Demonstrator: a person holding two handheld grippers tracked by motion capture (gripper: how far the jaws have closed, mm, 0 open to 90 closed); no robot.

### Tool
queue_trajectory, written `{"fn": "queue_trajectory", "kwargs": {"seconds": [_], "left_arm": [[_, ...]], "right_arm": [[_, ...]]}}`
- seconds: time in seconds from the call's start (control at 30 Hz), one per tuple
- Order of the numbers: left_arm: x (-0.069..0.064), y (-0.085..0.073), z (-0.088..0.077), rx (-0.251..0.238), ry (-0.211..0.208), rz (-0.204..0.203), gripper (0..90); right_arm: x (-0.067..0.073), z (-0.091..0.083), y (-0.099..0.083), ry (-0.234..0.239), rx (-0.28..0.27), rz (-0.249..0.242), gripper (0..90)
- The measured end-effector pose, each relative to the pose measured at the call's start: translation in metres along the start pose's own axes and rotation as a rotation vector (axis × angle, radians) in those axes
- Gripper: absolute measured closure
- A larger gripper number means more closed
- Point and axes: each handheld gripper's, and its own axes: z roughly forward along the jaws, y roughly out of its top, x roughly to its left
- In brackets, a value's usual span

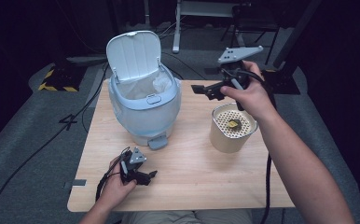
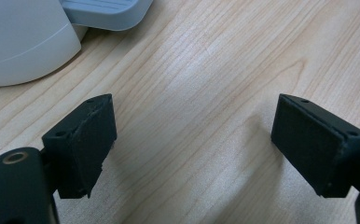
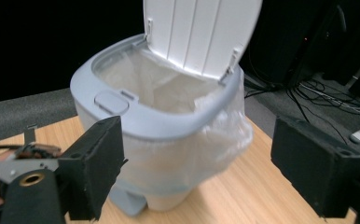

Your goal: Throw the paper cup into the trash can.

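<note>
A pale blue pedal bin (image 1: pixel 143 107) stands at the back left of the wooden table (image 1: pixel 192 163), its white lid (image 1: pixel 134 53) raised and a clear liner inside. My right gripper (image 1: pixel 197 88) hovers to the bin's right and points at it. In the right gripper view the bin (image 3: pixel 169 116) sits beyond that gripper (image 3: pixel 197 154), whose jaws are open with nothing between them. My left gripper (image 1: pixel 153 175) rests near the table's front edge, below the bin's pedal (image 1: pixel 158 141). In its own view it (image 2: pixel 192 126) is open over bare wood.
A cream round canister (image 1: pixel 231 133) with a perforated top stands at the right, a small yellowish object (image 1: pixel 234 124) lying on it. Cables trail over the grey floor to the left. A yellow-and-black striped base (image 1: pixel 57 79) and a dark stand (image 1: pixel 285 79) sit behind the table.
</note>
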Motion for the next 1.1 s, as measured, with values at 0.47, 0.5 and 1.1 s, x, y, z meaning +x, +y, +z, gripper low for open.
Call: {"fn": "queue_trajectory", "kwargs": {"seconds": [0.47,0.5,1.1], "left_arm": [[0.001,0.000,0.000,0.003,0.000,-0.004,13.8],[0.001,0.001,0.001,0.003,0.000,-0.005,13.8],[0.016,0.000,-0.016,-0.023,0.032,-0.057,22.6]], "right_arm": [[0.003,-0.074,-0.084,-0.117,0.016,0.052,22.2],[0.003,-0.077,-0.090,-0.120,0.020,0.058,22.3],[0.017,-0.107,-0.205,-0.181,0.144,0.155,25.0]]}}
